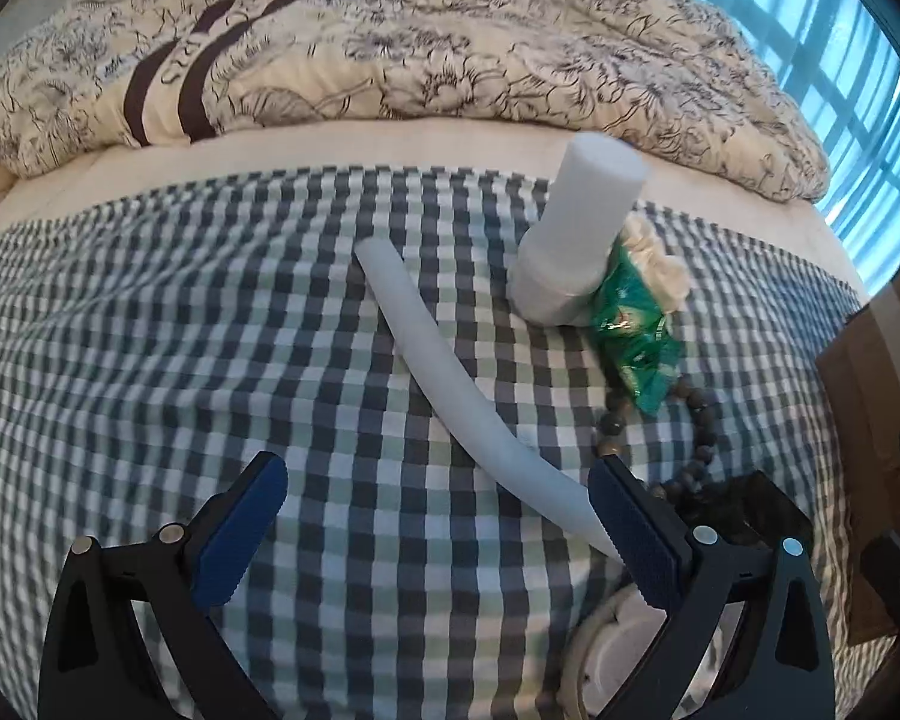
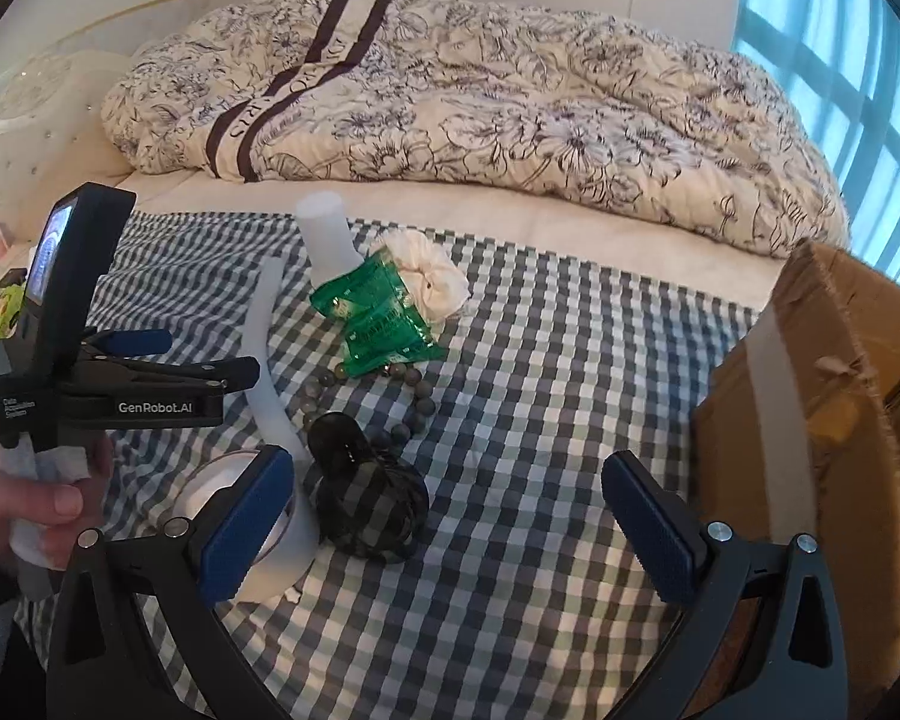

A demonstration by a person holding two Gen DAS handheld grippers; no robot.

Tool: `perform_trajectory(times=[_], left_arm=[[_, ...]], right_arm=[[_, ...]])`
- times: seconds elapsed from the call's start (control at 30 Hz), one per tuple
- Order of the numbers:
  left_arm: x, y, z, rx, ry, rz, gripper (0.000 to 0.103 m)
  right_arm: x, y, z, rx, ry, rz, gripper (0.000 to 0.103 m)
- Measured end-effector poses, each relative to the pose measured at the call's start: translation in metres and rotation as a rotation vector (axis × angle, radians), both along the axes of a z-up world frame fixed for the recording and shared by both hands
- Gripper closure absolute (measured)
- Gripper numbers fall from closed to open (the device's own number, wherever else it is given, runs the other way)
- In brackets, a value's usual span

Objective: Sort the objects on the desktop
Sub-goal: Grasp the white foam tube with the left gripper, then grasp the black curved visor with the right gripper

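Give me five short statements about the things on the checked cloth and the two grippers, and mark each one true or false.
1. Both grippers are open and hold nothing. True: the left gripper and the right gripper both stand wide apart over the checked cloth.
2. The green packet lies on part of the bead bracelet. True.
3. The thin white foam tube is perfectly straight. False: it curves along its length.
4. The cardboard box stands at the left of the cloth. False: it stands at the right.
5. The thick white foam cylinder lies far from the green packet. False: it rests right against it.
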State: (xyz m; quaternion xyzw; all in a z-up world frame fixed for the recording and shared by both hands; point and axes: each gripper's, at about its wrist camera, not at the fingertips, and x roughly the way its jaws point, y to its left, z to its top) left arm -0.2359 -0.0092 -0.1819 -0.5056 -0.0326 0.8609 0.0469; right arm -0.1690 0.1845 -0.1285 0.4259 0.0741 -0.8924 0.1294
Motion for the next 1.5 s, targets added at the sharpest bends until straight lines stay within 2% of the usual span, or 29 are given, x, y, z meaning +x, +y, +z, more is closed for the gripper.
perform_trajectory(times=[0.13, 0.23, 0.37, 0.43, 0.47, 0.53, 0.57, 0.6, 0.63, 0.73, 1.03, 1.1, 1.17, 1.23, 1.27, 1.3, 1.33, 1.37, 1.4, 1.5], left_arm=[[-0.006, 0.001, -0.012, 0.012, -0.025, 0.001, 0.014], [-0.009, 0.005, -0.017, 0.004, -0.021, -0.001, 0.014], [-0.011, 0.012, -0.023, -0.048, 0.013, -0.017, 0.016], [-0.012, 0.014, -0.022, -0.047, 0.030, -0.020, 0.029], [-0.012, 0.014, -0.021, -0.044, 0.033, -0.019, 0.033], [-0.012, 0.011, -0.019, -0.032, 0.040, -0.012, 0.056], [-0.011, 0.008, -0.018, -0.021, 0.044, -0.008, 0.063], [-0.011, 0.005, -0.017, -0.010, 0.046, -0.003, 0.074], [-0.011, 0.001, -0.016, 0.009, 0.045, -0.001, 0.080], [-0.008, -0.009, -0.013, 0.065, 0.041, 0.002, 0.086], [0.006, -0.010, 0.004, 0.036, 0.070, 0.015, 0.086], [0.010, -0.011, 0.009, 0.035, 0.085, 0.014, 0.086], [0.013, -0.013, 0.016, 0.038, 0.099, 0.016, 0.086], [0.015, -0.015, 0.021, 0.046, 0.108, 0.022, 0.086], [0.016, -0.016, 0.024, 0.048, 0.114, 0.026, 0.086], [0.016, -0.017, 0.026, 0.050, 0.118, 0.025, 0.086], [0.017, -0.018, 0.028, 0.052, 0.120, 0.022, 0.086], [0.017, -0.017, 0.029, 0.052, 0.123, 0.021, 0.086], [0.018, -0.018, 0.031, 0.051, 0.126, 0.020, 0.086], [0.021, -0.018, 0.035, 0.048, 0.132, 0.017, 0.086]], right_arm=[[-0.006, 0.001, -0.009, -0.020, -0.018, 0.000, 0.000], [-0.010, 0.003, -0.014, -0.035, -0.030, -0.001, 0.000], [-0.014, 0.006, -0.020, -0.056, -0.049, -0.008, 0.000], [-0.015, 0.007, -0.023, -0.059, -0.058, -0.008, 0.000], [-0.014, 0.007, -0.024, -0.061, -0.061, -0.008, 0.000], [-0.014, 0.009, -0.027, -0.061, -0.066, -0.012, 0.000], [-0.015, 0.010, -0.028, -0.061, -0.070, -0.014, 0.000], [-0.015, 0.011, -0.030, -0.062, -0.074, -0.016, 0.000], [-0.015, 0.012, -0.031, -0.062, -0.078, -0.018, 0.000], [-0.016, 0.015, -0.034, -0.056, -0.088, -0.029, 0.000], [-0.022, 0.008, -0.051, 0.044, -0.137, -0.014, 0.000], [-0.023, 0.007, -0.055, 0.034, -0.156, -0.001, 0.002], [-0.023, 0.001, -0.057, 0.071, -0.159, 0.008, 0.010], [-0.021, -0.008, -0.061, 0.120, -0.161, 0.032, 0.034], [-0.020, -0.011, -0.062, 0.107, -0.170, 0.049, 0.037], [-0.020, -0.014, -0.063, 0.090, -0.185, 0.065, 0.046], [-0.021, -0.018, -0.066, 0.095, -0.201, 0.075, 0.058], [-0.021, -0.021, -0.070, 0.102, -0.218, 0.089, 0.065], [-0.021, -0.023, -0.072, 0.087, -0.231, 0.100, 0.076], [-0.021, -0.022, -0.072, 0.059, -0.245, 0.099, 0.078]])
